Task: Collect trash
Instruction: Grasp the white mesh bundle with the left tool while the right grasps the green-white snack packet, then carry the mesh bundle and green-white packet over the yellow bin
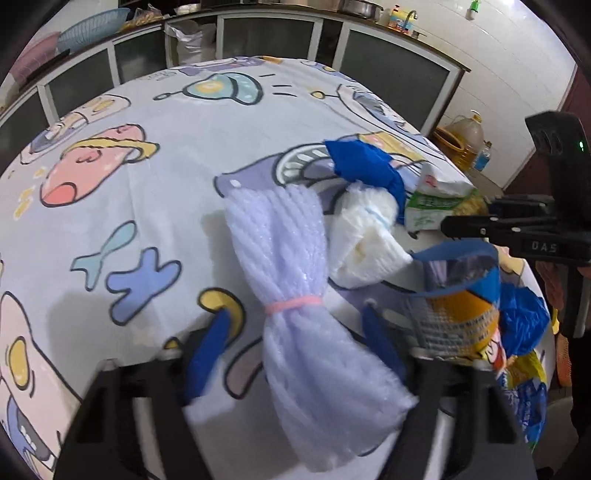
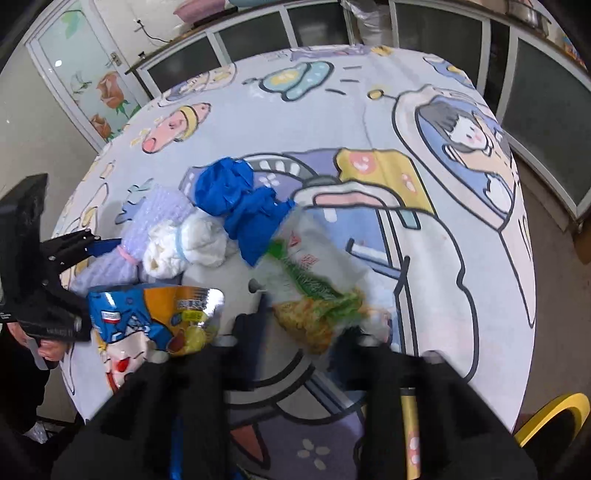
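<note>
Trash lies on a round table with a cartoon cloth (image 1: 155,206). A lilac foam-net bundle (image 1: 295,288) tied with a pink band lies between the open jaws of my left gripper (image 1: 299,332). Beside it are a white wad (image 1: 365,236), crumpled blue plastic (image 1: 365,162) and an orange-blue snack bag (image 1: 469,325). My right gripper (image 2: 299,332) is open around a clear bag with green and orange print (image 2: 314,295). The right view also shows the lilac bundle (image 2: 155,221), white wad (image 2: 184,247), blue plastic (image 2: 243,206) and snack bag (image 2: 155,317).
Glass-front cabinets (image 1: 266,33) run behind the table. An oil jug (image 1: 465,136) and small bottle stand on the floor at the right. A yellow stool (image 2: 554,417) sits by the table's near edge. The right gripper's body (image 1: 535,229) shows at the left view's right side.
</note>
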A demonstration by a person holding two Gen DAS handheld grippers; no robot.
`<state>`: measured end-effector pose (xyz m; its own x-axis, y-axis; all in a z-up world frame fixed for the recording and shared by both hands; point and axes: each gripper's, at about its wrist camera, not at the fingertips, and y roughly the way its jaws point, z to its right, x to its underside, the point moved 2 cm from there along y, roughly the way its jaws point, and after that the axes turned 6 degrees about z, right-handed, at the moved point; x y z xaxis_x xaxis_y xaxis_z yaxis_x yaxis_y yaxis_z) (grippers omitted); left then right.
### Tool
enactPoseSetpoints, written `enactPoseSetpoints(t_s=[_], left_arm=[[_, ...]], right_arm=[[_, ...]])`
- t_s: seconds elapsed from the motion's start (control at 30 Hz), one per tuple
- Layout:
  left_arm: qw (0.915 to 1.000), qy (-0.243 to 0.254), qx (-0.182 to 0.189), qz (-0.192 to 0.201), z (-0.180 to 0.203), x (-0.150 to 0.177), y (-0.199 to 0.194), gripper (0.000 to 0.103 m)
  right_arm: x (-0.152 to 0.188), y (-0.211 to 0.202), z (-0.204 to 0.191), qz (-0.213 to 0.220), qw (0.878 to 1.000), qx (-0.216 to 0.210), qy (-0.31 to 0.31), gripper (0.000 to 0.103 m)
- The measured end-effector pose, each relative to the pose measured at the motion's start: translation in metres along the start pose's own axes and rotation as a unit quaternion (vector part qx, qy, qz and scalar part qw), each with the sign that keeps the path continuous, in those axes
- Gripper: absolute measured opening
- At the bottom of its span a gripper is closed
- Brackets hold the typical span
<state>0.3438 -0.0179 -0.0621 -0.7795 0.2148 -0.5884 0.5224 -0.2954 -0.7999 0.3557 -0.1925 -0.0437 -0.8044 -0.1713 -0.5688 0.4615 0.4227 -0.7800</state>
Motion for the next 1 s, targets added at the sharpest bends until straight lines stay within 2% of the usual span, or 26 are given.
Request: enactPoseSetpoints(t_s=[0.07, 0.17, 0.33, 0.73, 1.0], left_arm=[[1.0000, -0.004, -0.004, 0.001, -0.004, -0.001, -0.001, 0.034], [0.9999, -0.013, -0.007, 0.004, -0.011, -0.002, -0.004, 0.028], [0.9995, -0.015, -0.017, 0.020, -0.012, 0.000, -0.017, 0.025], [0.9952, -0.042, -0.039, 0.079, -0.028, 0.005, -0.087, 0.025], [0.9914, -0.050, -0.051, 0.109, -0.020, 0.019, -0.121, 0.025]], right_arm=[[0.001, 0.001, -0.001, 0.001, 1.000, -0.004, 0.004, 0.015], [0.002, -0.004, -0.002, 0.009, 1.000, -0.005, 0.011, 0.011], [0.001, -0.023, -0.007, 0.025, 1.000, 0.001, 0.008, 0.009], [0.000, -0.083, -0.025, 0.073, 0.997, 0.012, -0.007, 0.009], [0.016, -0.109, -0.040, 0.086, 0.996, 0.010, -0.011, 0.009]])
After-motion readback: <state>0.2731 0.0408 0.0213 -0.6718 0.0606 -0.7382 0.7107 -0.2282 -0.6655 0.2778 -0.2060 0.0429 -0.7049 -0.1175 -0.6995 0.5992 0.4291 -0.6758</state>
